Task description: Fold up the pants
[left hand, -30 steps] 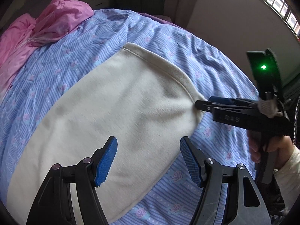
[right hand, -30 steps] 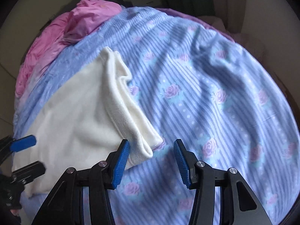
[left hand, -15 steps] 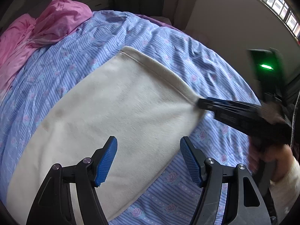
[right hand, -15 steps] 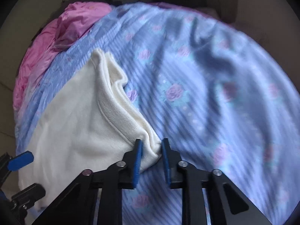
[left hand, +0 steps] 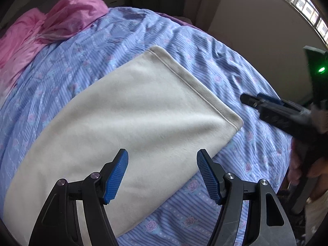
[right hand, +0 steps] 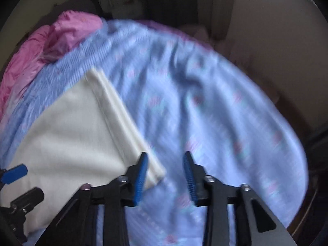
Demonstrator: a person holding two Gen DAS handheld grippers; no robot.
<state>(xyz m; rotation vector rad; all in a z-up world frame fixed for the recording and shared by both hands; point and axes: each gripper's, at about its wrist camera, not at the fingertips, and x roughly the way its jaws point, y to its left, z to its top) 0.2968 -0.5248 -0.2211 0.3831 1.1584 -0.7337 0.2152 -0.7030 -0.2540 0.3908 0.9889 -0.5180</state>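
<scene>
The cream pants (left hand: 133,110) lie flat and smooth on the blue striped bedsheet (left hand: 205,61), hemmed end toward the far right. They also show in the right wrist view (right hand: 71,127). My left gripper (left hand: 162,174) is open and empty, hovering above the near part of the pants. My right gripper (right hand: 165,176) is open and empty, just off the near corner of the pants. It shows in the left wrist view (left hand: 252,101), a little clear of that corner.
A pink quilt (left hand: 51,26) is bunched at the far left of the bed, also in the right wrist view (right hand: 51,43). A wall (left hand: 256,24) runs along the right side. The bed's edge drops off at the right.
My right gripper closed on the pants' corner, pulled it out flat, then let go and drew back open. The curved hem edge is now straight. My left gripper stayed open.
</scene>
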